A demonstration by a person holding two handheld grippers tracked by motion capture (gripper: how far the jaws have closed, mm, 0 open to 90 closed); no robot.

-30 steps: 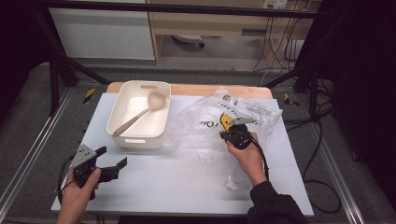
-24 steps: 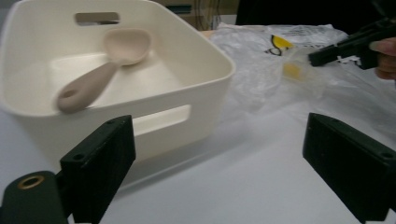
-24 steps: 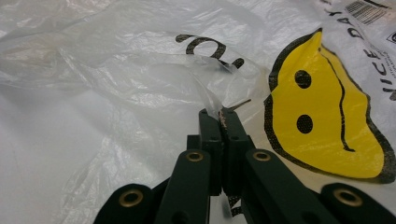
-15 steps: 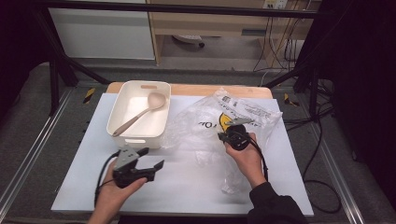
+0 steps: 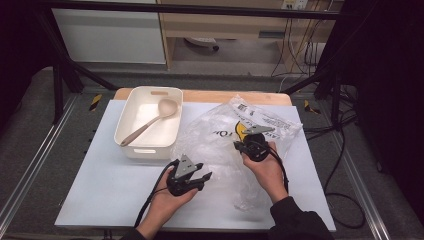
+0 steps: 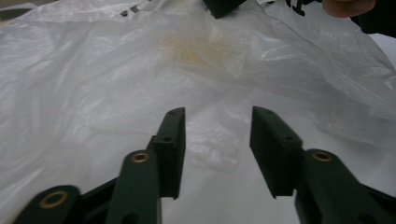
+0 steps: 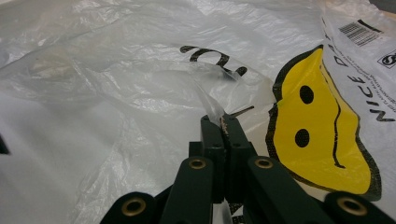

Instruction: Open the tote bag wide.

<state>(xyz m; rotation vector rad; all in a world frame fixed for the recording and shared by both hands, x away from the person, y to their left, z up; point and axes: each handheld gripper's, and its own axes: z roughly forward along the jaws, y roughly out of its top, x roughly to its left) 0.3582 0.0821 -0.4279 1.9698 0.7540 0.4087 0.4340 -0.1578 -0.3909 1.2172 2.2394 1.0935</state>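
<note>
A clear plastic bag (image 5: 235, 145) with a yellow smiley print lies crumpled on the white bench (image 5: 100, 185), at about three o'clock from the white tub (image 5: 131, 125) holding a ladle (image 5: 150, 122). The right tool (image 5: 248, 146) is clamped together on a fold of the bag. The left tool (image 5: 202, 176), at the bag's seven o'clock edge, has just been closing; its jaws stand apart, with the film beyond them and nothing gripped.

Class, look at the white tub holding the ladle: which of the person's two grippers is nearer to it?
Left. The left gripper sits just below the white tub, near its front right corner. The right gripper is farther right, pinching the plastic bag.
</note>
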